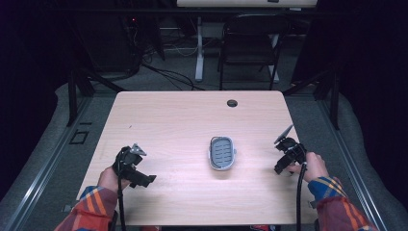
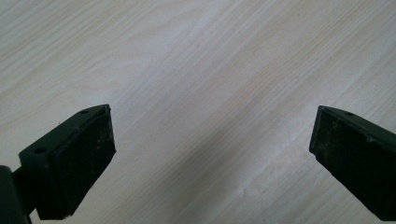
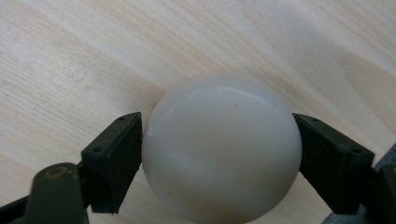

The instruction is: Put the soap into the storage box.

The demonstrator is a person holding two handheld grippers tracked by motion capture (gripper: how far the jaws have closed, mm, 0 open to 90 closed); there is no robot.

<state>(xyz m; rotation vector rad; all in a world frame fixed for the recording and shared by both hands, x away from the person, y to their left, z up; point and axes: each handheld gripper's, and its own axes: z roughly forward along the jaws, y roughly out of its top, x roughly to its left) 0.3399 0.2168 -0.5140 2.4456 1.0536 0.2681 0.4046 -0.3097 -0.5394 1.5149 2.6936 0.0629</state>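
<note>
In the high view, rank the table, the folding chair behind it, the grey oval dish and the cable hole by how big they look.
1. Table, by far the largest.
2. Folding chair; it stands farther from the camera, so its true size against the table is unsure.
3. Grey oval dish.
4. Cable hole, smallest.

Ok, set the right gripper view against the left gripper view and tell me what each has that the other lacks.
The right gripper view has a smooth white ball between the right claw's pads, which press on its two sides. The left gripper view has the left claw standing wide open with bare wood between its pads. Both look along two black pads onto the light wood-grain tabletop.
</note>
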